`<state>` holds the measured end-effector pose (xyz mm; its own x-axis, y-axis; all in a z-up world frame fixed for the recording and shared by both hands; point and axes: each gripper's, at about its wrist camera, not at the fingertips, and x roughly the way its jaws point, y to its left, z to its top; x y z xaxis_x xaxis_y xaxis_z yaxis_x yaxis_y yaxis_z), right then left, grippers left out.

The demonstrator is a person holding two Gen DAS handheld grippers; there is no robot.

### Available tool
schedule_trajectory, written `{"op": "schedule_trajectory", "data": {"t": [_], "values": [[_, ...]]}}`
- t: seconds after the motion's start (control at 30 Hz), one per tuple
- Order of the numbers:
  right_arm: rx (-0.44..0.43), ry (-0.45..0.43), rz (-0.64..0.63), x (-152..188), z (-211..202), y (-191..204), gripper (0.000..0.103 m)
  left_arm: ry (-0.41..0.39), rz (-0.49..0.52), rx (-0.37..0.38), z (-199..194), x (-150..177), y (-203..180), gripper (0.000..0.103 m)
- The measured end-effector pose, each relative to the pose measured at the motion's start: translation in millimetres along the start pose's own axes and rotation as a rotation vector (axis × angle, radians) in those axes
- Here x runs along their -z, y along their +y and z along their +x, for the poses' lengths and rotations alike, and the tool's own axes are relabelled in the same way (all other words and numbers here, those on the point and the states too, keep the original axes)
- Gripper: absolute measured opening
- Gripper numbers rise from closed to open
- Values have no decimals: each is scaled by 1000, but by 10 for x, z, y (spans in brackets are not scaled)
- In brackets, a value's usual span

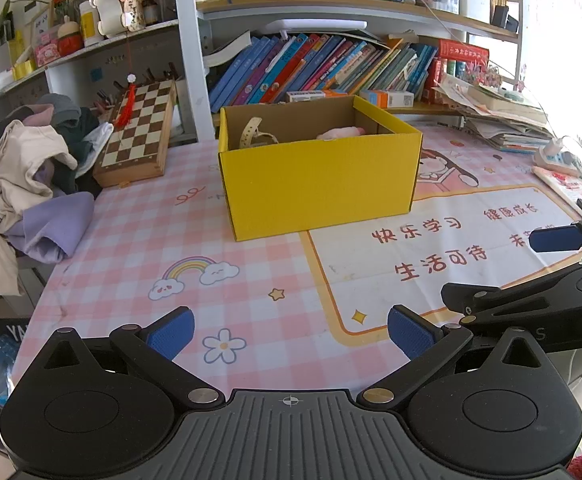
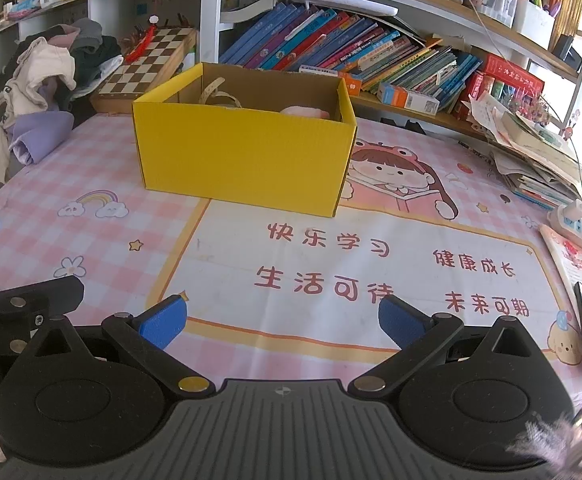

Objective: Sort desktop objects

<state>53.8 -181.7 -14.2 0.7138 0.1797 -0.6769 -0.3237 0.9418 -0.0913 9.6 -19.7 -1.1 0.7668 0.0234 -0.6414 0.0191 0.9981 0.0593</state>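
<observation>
Both the left gripper (image 1: 291, 330) and the right gripper (image 2: 283, 318) hover wide and empty over the pink mat (image 2: 331, 264), with the yellow box (image 2: 247, 152) at 12 o'clock, long axis crosswise, roughly equally near both, holding a strap and something pink.

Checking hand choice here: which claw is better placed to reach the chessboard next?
Probably the left claw: the chessboard lies left of the yellow box, on its side. Both claws are open and empty; the right claw would cross over.
</observation>
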Motion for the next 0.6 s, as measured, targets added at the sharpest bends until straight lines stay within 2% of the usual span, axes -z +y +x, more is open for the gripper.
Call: {"op": "schedule_trajectory", "data": {"t": [0.6], "values": [[-1,10,7,3,33,13,103,-35,-4,10,-43,-8,-10,103]]}}
